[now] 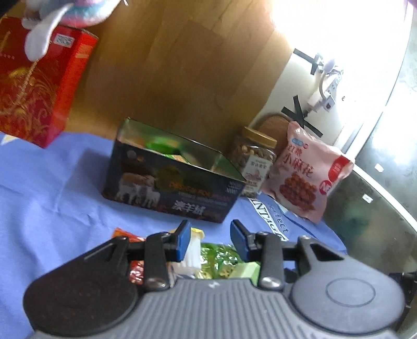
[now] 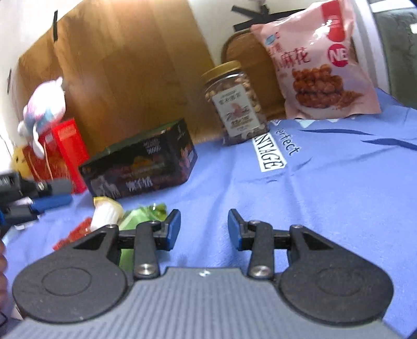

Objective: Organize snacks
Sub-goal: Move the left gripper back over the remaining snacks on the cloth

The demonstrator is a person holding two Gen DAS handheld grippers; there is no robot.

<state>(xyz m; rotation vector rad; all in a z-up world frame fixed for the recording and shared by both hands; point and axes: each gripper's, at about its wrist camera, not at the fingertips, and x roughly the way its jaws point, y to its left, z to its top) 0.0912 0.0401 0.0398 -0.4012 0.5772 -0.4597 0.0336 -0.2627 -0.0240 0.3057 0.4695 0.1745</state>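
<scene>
The blue cloth (image 2: 325, 198) lies wide and bare before my right gripper (image 2: 204, 229), open room reaching to the far things; on the right of the left wrist view the cloth's edge drops away beside a grey surface; along the back stands a brown board (image 1: 169, 65), and against that far side wait the nut jar (image 2: 235, 104) and the pink snack bag (image 2: 318, 62), the bag leaning just beside the jar; the dark open-topped box (image 1: 172, 180) sits on the cloth left of the jar, green packets showing inside it; the red box (image 1: 39, 86) stands further left with a plush toy (image 1: 60, 13) on top.

My left gripper (image 1: 208, 238) has its blue pads apart with a modest gap, nothing pressed between them; it hangs just over a small heap of loose snacks, the green wrapped sweets (image 1: 221, 258), a white and yellow piece (image 1: 194, 247) and a red packet (image 1: 135, 268), though I cannot tell whether I touch any; my right jaws stand apart too, empty, only cloth in the gap; the heap lies to their left.

Both my grippers tip slightly downward toward the cloth; my left one shows at the left edge of the right wrist view.
</scene>
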